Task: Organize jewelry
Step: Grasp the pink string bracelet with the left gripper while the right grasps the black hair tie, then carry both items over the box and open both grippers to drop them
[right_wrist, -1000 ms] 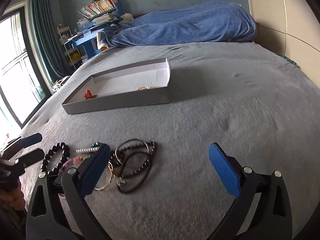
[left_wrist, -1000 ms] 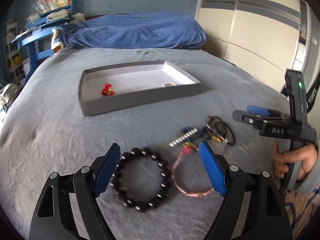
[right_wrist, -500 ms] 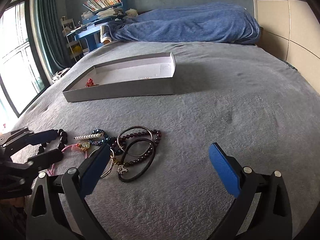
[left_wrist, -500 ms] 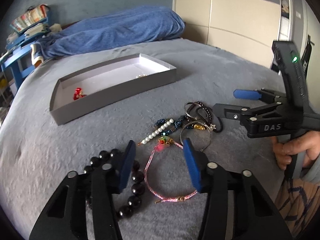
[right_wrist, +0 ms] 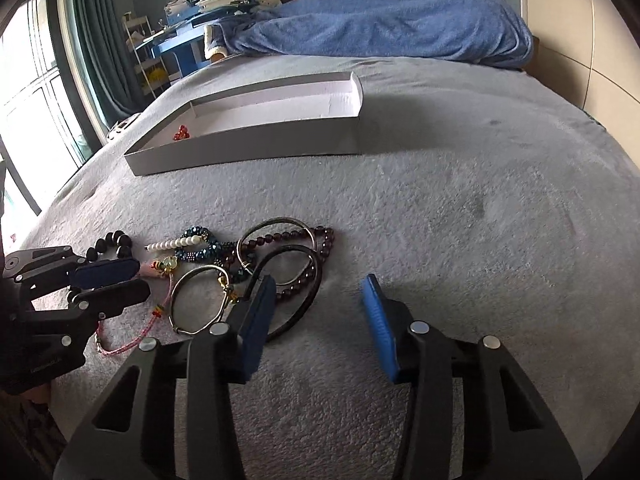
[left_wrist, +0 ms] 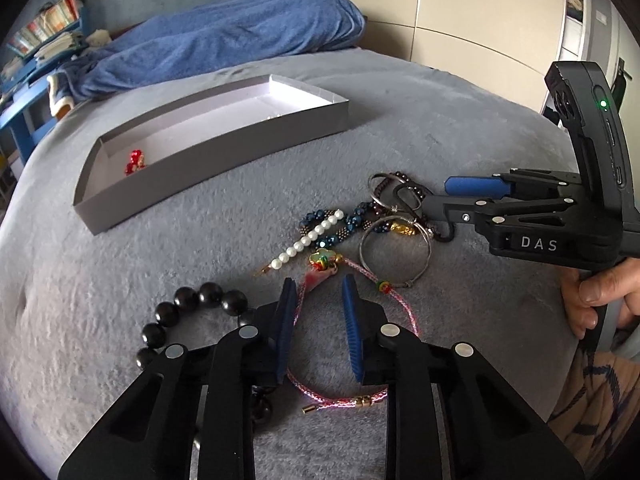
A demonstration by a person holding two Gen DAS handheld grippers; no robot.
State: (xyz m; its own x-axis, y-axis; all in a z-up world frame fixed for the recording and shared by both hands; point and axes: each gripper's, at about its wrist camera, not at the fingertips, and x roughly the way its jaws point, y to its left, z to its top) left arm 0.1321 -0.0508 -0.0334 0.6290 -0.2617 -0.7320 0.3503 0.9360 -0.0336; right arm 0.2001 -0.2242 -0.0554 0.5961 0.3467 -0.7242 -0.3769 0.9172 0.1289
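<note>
A pink cord bracelet (left_wrist: pixel 402 306) with a colourful charm lies on the grey bed. My left gripper (left_wrist: pixel 319 285) straddles its left strand with the jaws closing; a gap still shows and the pads do not press the cord. A black bead bracelet (left_wrist: pixel 188 300) lies just to its left. My right gripper (right_wrist: pixel 318 280) hovers over a tangle of bangles, jaws closing, with the edge of a black ring (right_wrist: pixel 314 294) beside its left pad and not gripped. The grey tray (left_wrist: pixel 224 160) beyond holds red beads (left_wrist: pixel 135 161).
A pearl strand (left_wrist: pixel 308 240), a blue bead bracelet (left_wrist: pixel 348 224), a gold-charmed silver bangle (left_wrist: pixel 404 229) and dark red beads (right_wrist: pixel 320 240) form the pile. A blue blanket (right_wrist: pixel 380 24) lies behind the tray. A person's hand (left_wrist: pixel 600 292) holds the right gripper's handle.
My left gripper shifted right from the black bead bracelet onto the pink cord and narrowed its jaws. The right gripper stayed in place and its jaws narrowed from wide open.
</note>
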